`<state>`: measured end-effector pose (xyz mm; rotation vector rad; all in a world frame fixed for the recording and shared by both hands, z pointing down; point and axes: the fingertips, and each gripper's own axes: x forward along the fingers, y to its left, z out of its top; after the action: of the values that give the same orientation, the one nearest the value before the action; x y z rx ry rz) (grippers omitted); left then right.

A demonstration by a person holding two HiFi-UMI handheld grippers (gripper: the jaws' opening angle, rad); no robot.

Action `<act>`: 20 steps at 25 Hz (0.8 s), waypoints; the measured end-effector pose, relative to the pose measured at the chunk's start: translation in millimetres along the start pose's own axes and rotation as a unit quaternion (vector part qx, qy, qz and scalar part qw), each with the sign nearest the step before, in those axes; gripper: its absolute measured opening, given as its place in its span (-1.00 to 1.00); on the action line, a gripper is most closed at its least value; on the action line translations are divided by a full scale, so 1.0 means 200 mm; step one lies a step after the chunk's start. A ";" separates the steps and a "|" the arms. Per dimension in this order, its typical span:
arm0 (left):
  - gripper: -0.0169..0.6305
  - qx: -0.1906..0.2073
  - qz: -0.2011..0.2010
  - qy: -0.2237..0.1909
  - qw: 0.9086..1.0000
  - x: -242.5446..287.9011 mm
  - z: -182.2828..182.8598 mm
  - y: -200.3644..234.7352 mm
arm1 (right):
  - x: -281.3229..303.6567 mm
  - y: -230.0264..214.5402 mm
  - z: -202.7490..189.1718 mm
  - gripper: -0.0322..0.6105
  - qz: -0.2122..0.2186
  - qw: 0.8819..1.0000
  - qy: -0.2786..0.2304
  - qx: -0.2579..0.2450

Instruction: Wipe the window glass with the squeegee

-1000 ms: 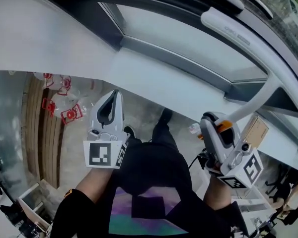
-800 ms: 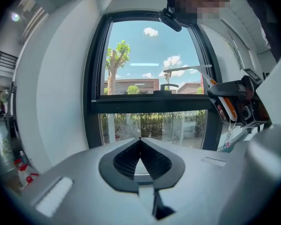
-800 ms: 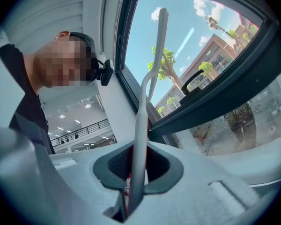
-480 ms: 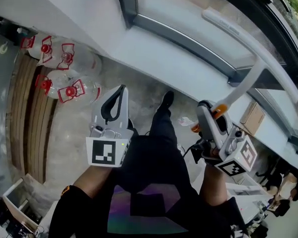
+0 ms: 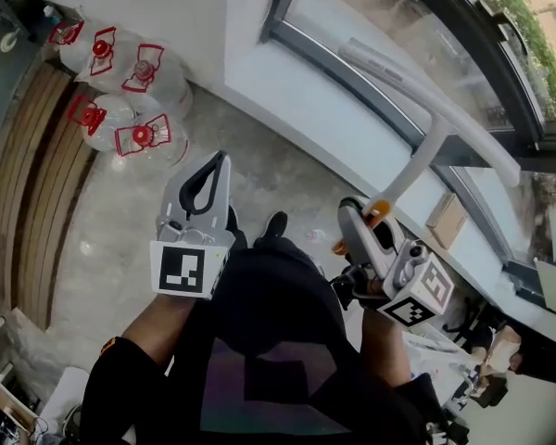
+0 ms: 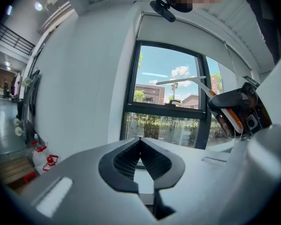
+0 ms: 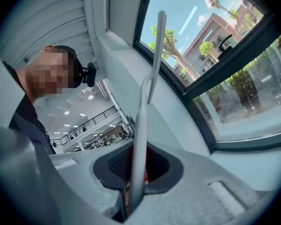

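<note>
Grey concrete floor (image 5: 111, 221) below dark-framed window glass (image 5: 389, 26), water jugs (image 5: 130, 109) upper left.
Right gripper (image 5: 354, 216) clamps the squeegee (image 5: 417, 95) at centre-right near the glass; left gripper (image 5: 220, 160) closed, empty.

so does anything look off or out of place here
Nothing stands out. The squeegee sits straight in the right gripper, the left gripper is shut and empty, and the glass shows no cracks. A small box rests on the sill, and jugs cluster on the floor.
</note>
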<state>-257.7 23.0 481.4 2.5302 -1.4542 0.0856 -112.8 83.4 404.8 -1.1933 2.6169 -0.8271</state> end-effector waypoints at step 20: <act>-0.91 0.003 -0.010 0.047 0.999 -0.24 -0.23 -0.47 | -0.37 0.01 -0.33 -0.82 0.042 0.995 0.033 0.082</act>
<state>-199.4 119.1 503.4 2.5095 -1.3958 0.2026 -87.0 165.9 452.9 -1.0225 2.5721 -1.0576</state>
